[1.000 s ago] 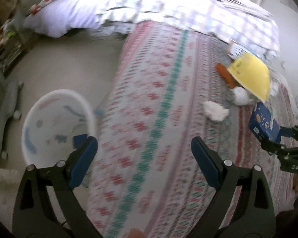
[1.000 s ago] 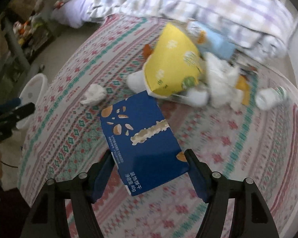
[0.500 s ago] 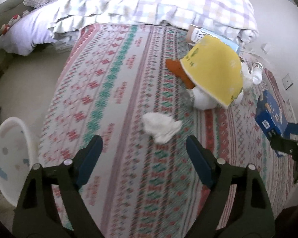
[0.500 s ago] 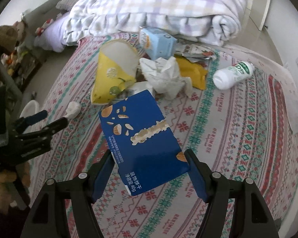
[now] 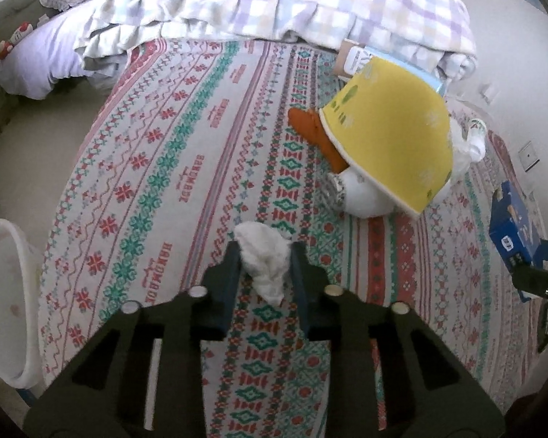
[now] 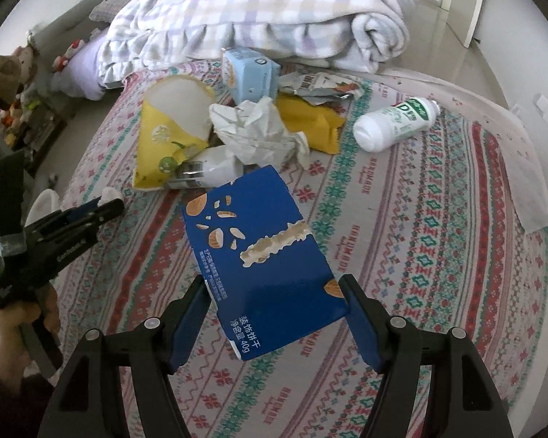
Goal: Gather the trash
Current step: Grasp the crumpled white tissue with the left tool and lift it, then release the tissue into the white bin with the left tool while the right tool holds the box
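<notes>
Left wrist view: left tongs (image 5: 265,255) closed on tissue (image 5: 265,261), on bed (image 5: 186,168). Right tongs (image 6: 274,304) hold blue box (image 6: 261,255). Step: pickup. Next: lift, carry both to bin (image 5: 3,292).

A home bedroom. A bed (image 5: 186,168) spread with a knitted-pattern sheet fills both wrist views, and a rolled lilac-checked quilt (image 6: 274,18) lies at its far end, ahead of both hand-held grippers. A lavender pillow (image 5: 36,65) sits far left of the left hand-held gripper (image 5: 265,255), with stuffed toys (image 6: 14,84) crowded on a shelf beyond the bedside and a wall socket (image 5: 528,153) to the right.
</notes>
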`<move>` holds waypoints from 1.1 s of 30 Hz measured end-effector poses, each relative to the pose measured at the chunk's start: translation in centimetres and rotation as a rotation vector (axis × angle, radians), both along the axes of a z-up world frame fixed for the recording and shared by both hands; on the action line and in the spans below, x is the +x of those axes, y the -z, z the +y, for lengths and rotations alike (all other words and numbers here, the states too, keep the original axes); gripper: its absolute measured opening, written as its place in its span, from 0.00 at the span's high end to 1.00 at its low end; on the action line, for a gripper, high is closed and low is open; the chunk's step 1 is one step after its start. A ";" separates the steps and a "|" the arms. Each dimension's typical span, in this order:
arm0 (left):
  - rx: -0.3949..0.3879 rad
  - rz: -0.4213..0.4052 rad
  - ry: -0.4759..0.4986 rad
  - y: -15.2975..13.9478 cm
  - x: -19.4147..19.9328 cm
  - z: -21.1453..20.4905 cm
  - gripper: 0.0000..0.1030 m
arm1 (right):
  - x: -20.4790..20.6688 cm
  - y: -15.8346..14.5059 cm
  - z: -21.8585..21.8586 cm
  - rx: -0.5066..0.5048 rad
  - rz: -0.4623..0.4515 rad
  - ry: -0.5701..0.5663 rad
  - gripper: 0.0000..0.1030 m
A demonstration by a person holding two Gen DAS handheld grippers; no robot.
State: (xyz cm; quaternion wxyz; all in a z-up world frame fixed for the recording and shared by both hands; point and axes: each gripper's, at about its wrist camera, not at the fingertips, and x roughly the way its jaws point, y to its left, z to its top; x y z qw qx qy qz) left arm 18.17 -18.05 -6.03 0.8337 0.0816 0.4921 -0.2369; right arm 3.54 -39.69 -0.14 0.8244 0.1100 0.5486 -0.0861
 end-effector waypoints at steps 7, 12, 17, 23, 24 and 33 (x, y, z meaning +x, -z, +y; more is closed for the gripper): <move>-0.024 0.001 -0.002 -1.2 -0.5 1.4 0.79 | -0.5 -0.3 -0.2 0.000 -0.016 0.011 0.29; -0.037 -0.014 0.003 -2.5 -1.0 2.7 0.79 | -0.6 -0.8 0.4 0.000 -0.034 0.005 0.29; -0.037 -0.028 -0.015 -3.6 -1.1 4.5 0.79 | -0.2 -1.1 2.1 0.000 -0.052 -0.015 0.30; -0.028 -0.033 -0.060 -4.1 -1.0 7.5 0.79 | 1.1 -1.7 5.1 0.006 -0.073 -0.062 0.29; -0.025 -0.035 -0.070 -4.1 -1.0 8.2 0.79 | 1.2 -1.7 5.6 0.004 -0.075 -0.070 0.29; -0.030 -0.032 -0.166 -4.7 -0.3 13.4 0.79 | 3.4 -2.0 9.9 0.007 -0.085 -0.136 0.30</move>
